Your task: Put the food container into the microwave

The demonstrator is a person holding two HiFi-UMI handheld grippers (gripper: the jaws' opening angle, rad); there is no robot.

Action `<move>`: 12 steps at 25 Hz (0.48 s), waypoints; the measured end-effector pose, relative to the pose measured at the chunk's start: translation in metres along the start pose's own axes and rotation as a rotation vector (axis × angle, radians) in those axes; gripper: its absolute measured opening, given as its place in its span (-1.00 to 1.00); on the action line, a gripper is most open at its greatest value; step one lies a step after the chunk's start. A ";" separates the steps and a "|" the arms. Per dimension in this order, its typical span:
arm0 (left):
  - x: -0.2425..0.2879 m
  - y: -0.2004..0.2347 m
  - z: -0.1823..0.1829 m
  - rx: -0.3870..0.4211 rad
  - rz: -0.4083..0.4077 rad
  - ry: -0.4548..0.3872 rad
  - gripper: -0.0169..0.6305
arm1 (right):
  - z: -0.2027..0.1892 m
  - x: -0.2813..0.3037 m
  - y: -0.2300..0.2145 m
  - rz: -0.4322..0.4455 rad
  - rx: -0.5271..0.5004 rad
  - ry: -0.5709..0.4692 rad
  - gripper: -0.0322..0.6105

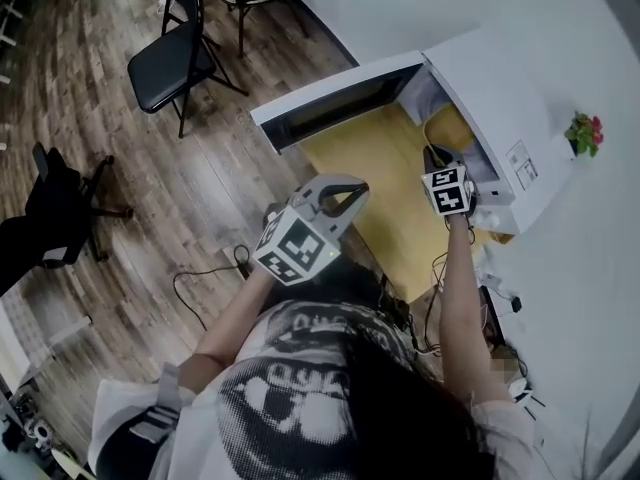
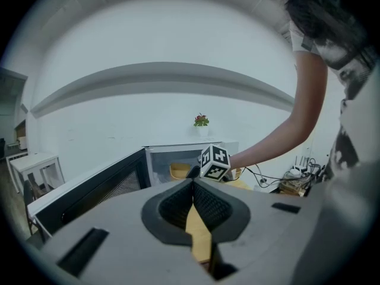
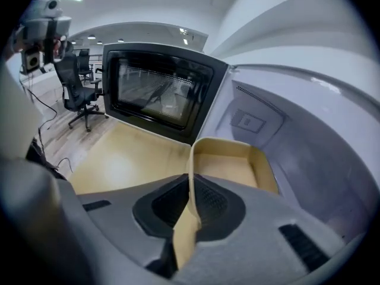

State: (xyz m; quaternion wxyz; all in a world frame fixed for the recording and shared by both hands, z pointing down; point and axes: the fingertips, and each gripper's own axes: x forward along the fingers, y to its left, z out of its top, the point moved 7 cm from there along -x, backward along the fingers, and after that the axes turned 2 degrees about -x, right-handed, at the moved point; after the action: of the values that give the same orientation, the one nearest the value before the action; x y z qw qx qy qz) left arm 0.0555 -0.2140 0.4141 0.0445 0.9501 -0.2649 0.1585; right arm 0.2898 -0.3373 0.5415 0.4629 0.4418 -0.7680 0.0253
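Food container [image 3: 221,142] at the open microwave [image 3: 291,129]
Pale yellow, shallow, round-cornered and empty, it sits inside the microwave, its near wall pinched by the right gripper's [image 3: 191,174] jaws; the left gripper's [image 2: 193,183] jaws are pressed together.

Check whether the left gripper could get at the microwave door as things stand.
Probably yes. The door stands wide open on the side of the left gripper, with nothing between them in that gripper's view. The right gripper, shut on the container, is over at the microwave, clear of that path.

We are seeing a pale yellow food container [image 3: 234,168], a white microwave [image 1: 490,88] with a black-framed door [image 3: 157,91], and a yellow surface [image 3: 124,159].
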 end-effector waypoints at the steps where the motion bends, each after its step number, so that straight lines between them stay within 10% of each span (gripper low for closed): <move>1: 0.001 0.001 -0.001 -0.001 0.004 0.002 -0.94 | 0.000 0.005 -0.003 -0.012 0.000 0.007 -0.80; 12: 0.010 0.008 -0.004 -0.007 0.010 -0.006 -0.95 | 0.008 0.042 -0.036 -0.157 0.102 0.102 -0.79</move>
State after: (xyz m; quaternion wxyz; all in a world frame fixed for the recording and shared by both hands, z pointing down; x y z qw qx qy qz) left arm 0.0582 -0.2250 0.4213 0.0461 0.9491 -0.2704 0.1548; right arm 0.3020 -0.3905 0.5539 0.4790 0.5216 -0.7042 0.0504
